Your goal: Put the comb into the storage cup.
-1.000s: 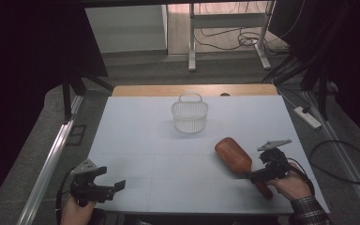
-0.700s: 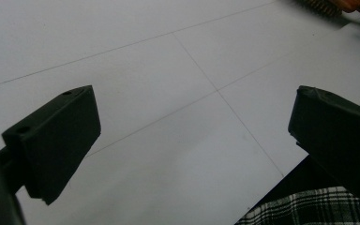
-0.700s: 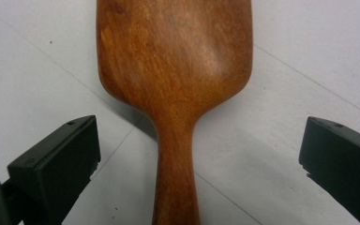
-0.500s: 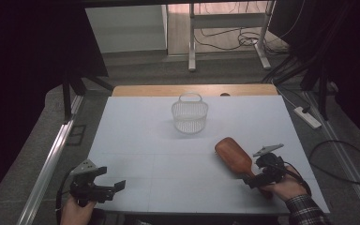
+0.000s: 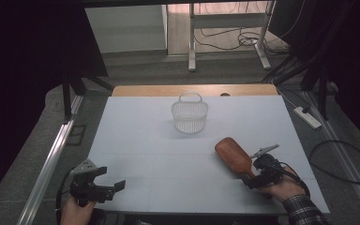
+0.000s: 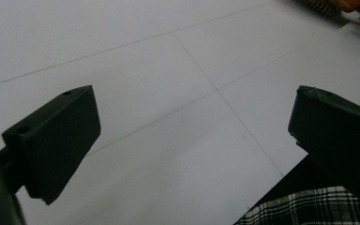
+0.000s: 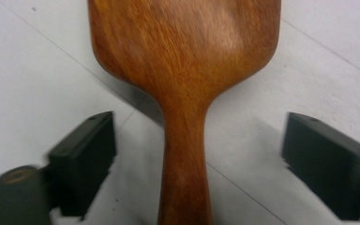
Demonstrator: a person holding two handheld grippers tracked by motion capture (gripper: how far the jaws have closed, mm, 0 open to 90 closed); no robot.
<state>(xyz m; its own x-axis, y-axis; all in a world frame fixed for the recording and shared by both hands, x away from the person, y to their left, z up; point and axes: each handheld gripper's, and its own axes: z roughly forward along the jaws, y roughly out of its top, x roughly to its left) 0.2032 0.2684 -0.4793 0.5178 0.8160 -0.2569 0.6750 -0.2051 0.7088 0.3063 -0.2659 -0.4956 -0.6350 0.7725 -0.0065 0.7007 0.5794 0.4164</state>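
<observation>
Your right gripper (image 7: 199, 164) straddles the wooden hairbrush (image 7: 187, 70) at its handle — the jaws have just been closing but stand apart, pads clear of the wood. You are at the grasp step: close squarely on the handle before lifting. The brush lies bristles-down on the white table (image 5: 145, 140), near the mesh basket (image 5: 190, 115). Your left gripper (image 5: 98, 186) rests open at the near edge. The handle's end is cut off — you can't see its length.

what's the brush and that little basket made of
The brush looks like wood, reddish brown with visible grain and a smooth, slightly glossy back. The basket seems to be pale translucent plastic: thin slotted walls and a moulded loop handle, though the high view is too distant to be certain.
</observation>
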